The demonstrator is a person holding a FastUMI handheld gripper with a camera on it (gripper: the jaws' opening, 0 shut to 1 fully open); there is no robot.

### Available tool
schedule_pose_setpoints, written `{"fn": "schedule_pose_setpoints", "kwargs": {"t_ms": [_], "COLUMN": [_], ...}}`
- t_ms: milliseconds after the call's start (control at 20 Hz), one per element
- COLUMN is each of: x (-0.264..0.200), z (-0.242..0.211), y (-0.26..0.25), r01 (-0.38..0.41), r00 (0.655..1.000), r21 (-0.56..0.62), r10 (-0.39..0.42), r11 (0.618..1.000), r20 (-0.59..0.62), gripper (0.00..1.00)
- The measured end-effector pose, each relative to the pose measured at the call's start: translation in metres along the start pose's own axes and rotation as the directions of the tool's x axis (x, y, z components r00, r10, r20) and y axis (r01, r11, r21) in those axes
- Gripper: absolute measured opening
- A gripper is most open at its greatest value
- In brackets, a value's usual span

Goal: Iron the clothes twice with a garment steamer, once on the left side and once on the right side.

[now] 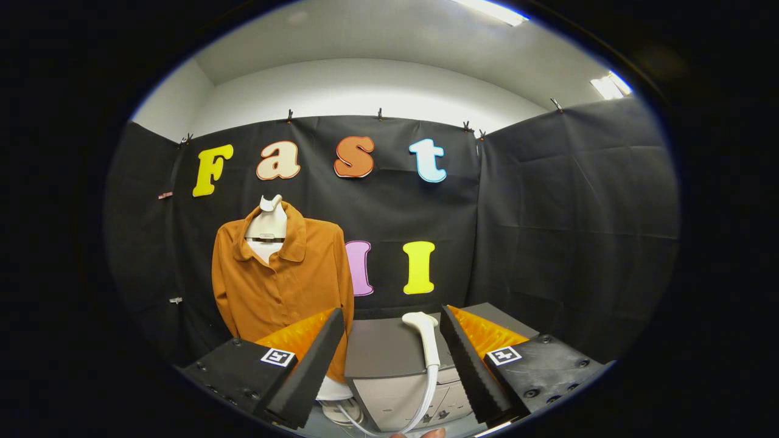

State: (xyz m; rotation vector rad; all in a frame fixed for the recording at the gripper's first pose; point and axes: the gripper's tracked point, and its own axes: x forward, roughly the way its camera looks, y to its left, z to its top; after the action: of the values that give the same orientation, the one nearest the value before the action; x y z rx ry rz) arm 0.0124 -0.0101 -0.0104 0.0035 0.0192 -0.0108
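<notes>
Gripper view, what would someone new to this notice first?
The orange shirt stands out most, buttoned on a white mannequin torso against the black booth wall, beyond the claw's one finger. Next comes the white steamer head with its hose, resting on a grey cabinet just ahead, between the claw's open fingers, which hold nothing.

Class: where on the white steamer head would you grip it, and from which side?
Grip the steamer head by its slim upright handle below the curved top, approaching head-on. It stands between the open claw fingers, with the hose trailing beneath.
</notes>
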Motion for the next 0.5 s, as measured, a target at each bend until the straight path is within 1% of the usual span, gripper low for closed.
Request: {"fn": "schedule_pose_setpoints", "kwargs": {"t_ms": [250,350,500], "x": [0.012,0.025,0.051], "z": [-0.011,-0.028,-0.063], "y": [-0.016,-0.024,-0.035], "r01": [0.009,0.014,0.005], "r00": [0.999,0.993,0.966], "r21": [0.015,0.024,0.035], "r10": [-0.008,-0.011,0.004], "r11": [1.000,1.000,0.999], "r20": [-0.042,-0.117,-0.259], "gripper": [0.99,0.98,0.99]}}
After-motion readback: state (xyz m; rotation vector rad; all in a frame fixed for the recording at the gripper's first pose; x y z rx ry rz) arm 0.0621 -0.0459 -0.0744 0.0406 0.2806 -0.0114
